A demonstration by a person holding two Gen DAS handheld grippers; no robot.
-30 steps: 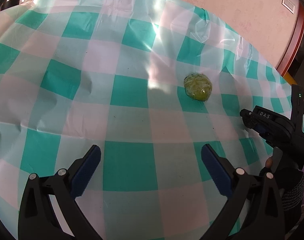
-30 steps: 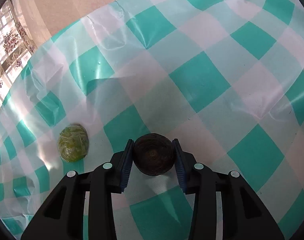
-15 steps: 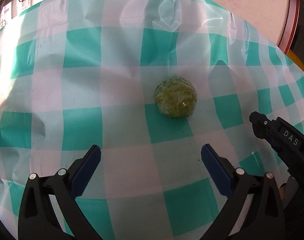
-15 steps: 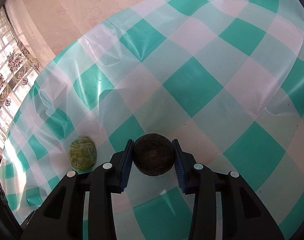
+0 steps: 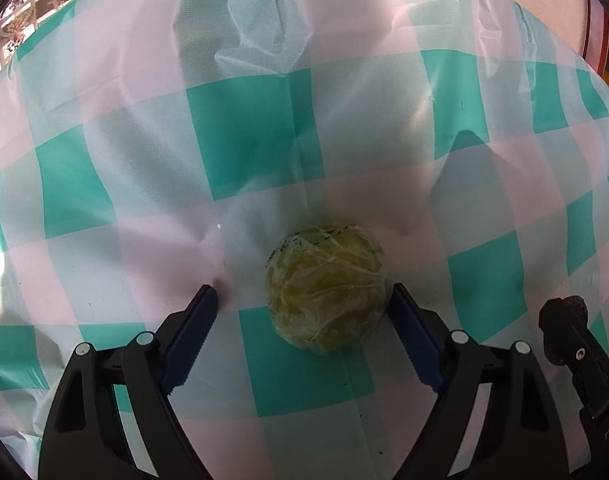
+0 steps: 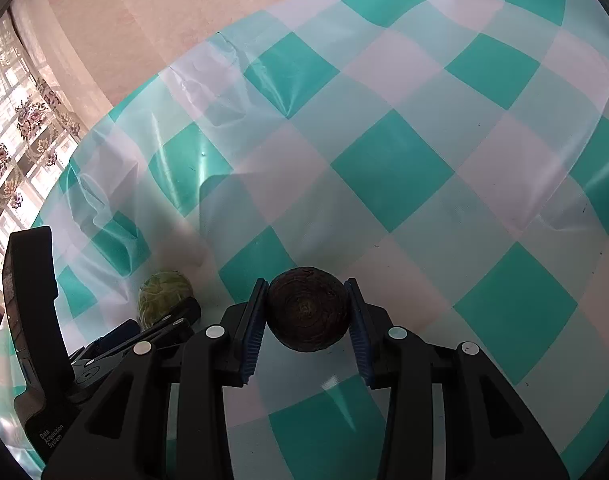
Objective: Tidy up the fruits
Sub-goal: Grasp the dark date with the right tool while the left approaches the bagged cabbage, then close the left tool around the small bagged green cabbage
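Observation:
A round yellow-green fruit [image 5: 326, 292] wrapped in clear film lies on the checked tablecloth [image 5: 244, 140]. My left gripper [image 5: 303, 291] straddles it, jaws closing. The right pad is at the fruit's side and the left pad stands well clear of it. In the right wrist view the same green fruit [image 6: 164, 292] sits at the lower left, partly behind a left gripper finger [image 6: 180, 312]. My right gripper [image 6: 305, 286] is shut on a dark brown round fruit [image 6: 308, 314], held just above the cloth.
The teal and white plastic tablecloth [image 6: 384, 168] is creased in places and covers a round table. A pale wall rises behind the far edge, and a window with floral curtains [image 6: 20, 120] is at the left. A right gripper finger [image 5: 560, 332] reaches in at the lower right.
My left gripper has travelled across the cloth to the green fruit, which now lies between its jaws, and the jaws have narrowed. The right gripper has stayed still with the dark fruit.

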